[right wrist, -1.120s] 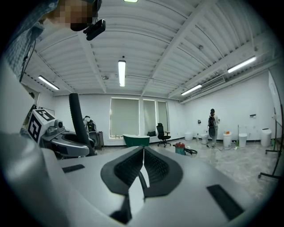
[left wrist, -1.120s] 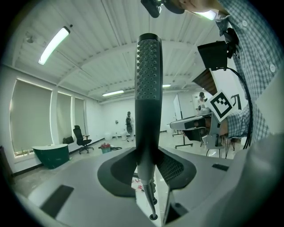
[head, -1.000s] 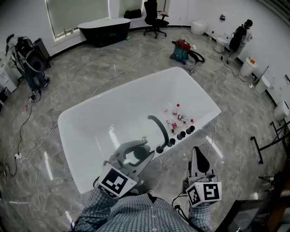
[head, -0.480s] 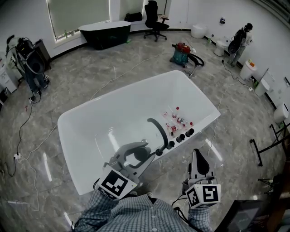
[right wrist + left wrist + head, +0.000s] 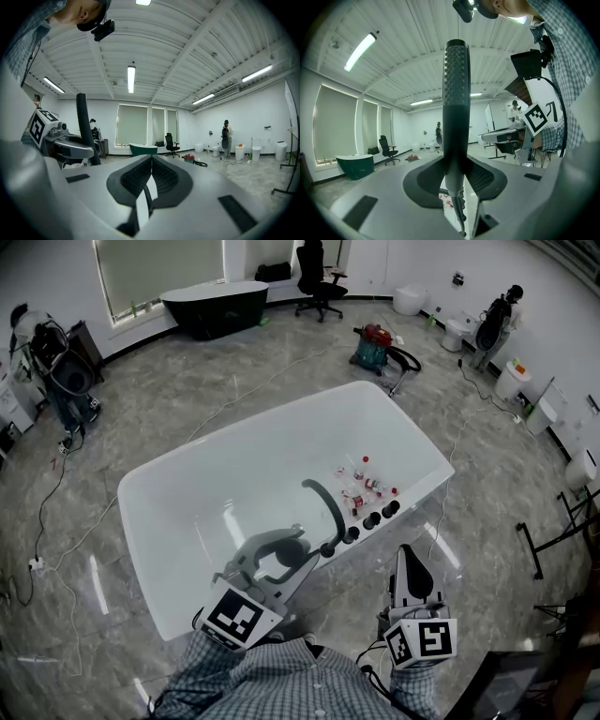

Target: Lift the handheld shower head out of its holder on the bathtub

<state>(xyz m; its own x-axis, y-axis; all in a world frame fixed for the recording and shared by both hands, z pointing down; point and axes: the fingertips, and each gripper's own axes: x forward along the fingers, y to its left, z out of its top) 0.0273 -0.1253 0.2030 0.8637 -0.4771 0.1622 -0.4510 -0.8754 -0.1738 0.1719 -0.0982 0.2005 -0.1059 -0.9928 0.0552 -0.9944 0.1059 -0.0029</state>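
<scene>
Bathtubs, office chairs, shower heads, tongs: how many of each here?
2 bathtubs: white bathtub, dark bathtub
1 office chair
1 shower head, gripped by left tongs
2 tongs: left tongs, right tongs
Total: 6

Head view: looked from above, steeply down on the white bathtub [image 5: 187,512], with the left gripper [image 5: 309,549] and right gripper [image 5: 410,559] close at the lower edge.
Left gripper view: low and nearly level, close along its jaws at the shower head [image 5: 455,93].
Right gripper view: level, across the room.
Shared by all three: dark tub [image 5: 143,149], office chair [image 5: 171,143].
</scene>
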